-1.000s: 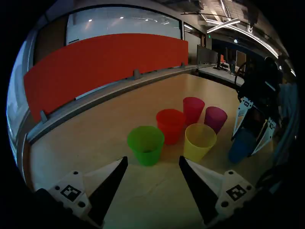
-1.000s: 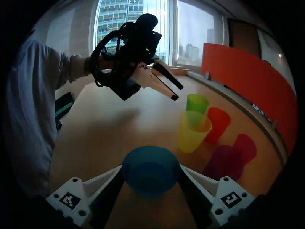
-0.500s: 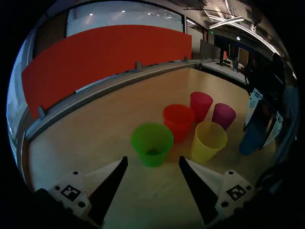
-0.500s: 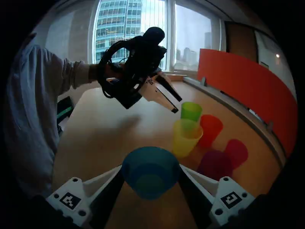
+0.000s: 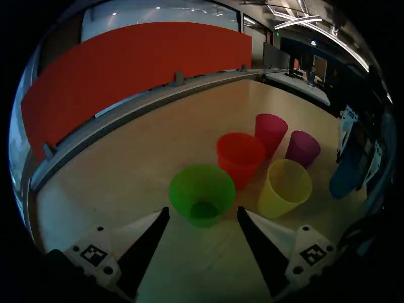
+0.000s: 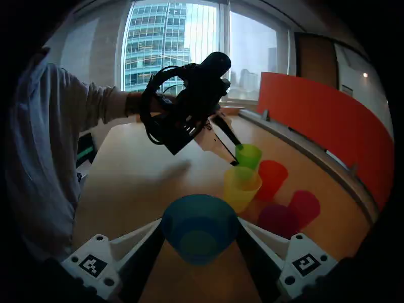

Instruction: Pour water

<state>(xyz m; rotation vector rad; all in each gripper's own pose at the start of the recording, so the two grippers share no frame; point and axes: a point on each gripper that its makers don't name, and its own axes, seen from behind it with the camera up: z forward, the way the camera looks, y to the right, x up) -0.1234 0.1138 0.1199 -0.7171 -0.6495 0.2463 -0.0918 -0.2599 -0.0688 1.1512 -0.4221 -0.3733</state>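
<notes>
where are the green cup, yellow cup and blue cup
green cup (image 5: pixel 202 194): left gripper view, inner wall
yellow cup (image 5: pixel 279 206): left gripper view, outer wall
blue cup (image 6: pixel 200 230): right gripper view, inside

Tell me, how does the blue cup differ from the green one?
The blue cup is clamped between the right gripper's jaws; the green cup stands free on the table, with the open left gripper pointed at it. The green cup sits beside the red cup in a cluster; the blue cup is apart from it. Both are tapered and open-topped.
</notes>
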